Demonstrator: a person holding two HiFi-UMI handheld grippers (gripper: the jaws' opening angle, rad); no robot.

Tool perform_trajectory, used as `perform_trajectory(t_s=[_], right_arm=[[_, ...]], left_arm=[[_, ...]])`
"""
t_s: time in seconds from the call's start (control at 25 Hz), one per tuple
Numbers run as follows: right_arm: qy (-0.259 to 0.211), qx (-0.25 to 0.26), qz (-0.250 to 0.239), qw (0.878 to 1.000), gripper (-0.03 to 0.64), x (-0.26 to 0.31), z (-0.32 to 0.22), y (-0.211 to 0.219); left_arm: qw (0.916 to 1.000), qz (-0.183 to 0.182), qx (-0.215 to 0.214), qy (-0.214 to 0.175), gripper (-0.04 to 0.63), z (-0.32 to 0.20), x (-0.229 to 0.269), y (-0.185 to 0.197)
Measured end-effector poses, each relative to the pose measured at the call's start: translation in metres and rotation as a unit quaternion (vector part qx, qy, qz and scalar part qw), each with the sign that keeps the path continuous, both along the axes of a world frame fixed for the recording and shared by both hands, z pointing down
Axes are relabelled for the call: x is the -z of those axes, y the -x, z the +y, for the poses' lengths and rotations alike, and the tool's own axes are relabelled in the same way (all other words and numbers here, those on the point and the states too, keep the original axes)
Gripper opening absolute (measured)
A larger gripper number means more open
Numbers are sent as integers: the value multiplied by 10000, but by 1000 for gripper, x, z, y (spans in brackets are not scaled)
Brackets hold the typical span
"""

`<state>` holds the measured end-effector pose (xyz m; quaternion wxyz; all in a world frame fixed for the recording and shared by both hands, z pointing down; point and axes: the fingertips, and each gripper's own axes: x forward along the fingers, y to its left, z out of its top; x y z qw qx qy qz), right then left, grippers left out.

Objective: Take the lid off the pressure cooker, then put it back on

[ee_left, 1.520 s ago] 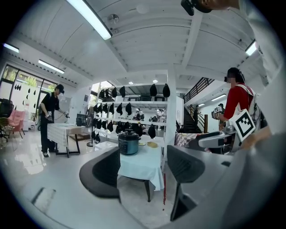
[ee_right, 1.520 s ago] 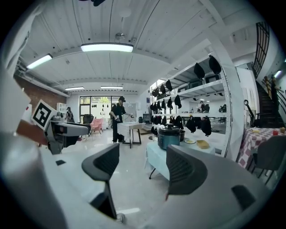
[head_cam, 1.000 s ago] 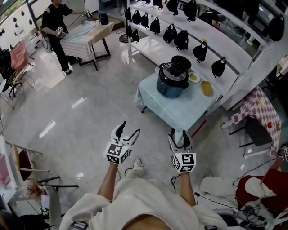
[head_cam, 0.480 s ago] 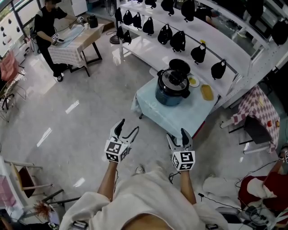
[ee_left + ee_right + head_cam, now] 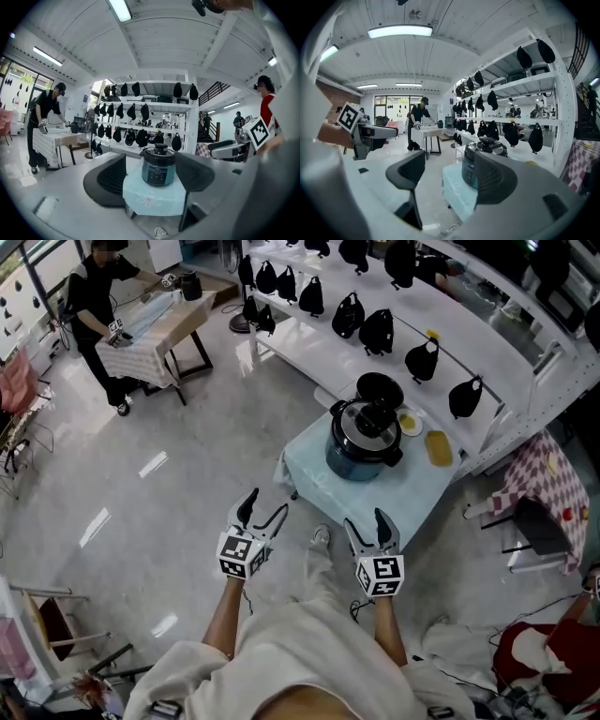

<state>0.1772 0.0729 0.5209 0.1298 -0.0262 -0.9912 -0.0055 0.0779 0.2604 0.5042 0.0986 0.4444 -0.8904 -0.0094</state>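
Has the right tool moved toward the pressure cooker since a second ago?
Yes, toward it: the gap between the right tool and the table under the pressure cooker has shrunk.

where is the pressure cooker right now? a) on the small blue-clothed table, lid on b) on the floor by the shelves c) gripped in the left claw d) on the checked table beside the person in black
a: the pressure cooker sits lidded on the small table, and the left claw and right claw are open, empty, short of it.
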Motion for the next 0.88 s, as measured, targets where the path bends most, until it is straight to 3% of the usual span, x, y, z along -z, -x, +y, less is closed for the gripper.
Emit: perform_trajectory(t_s=[0.56,0.88], right_arm=[[-152,372,-241,9989,304,25,-114,176],[-16,430,-328,9985,304,34,-168,258]], left_arm=[[9997,-140,169,103,310,-123,23,165],[9992,-248,293,115,310,-179,32,249]])
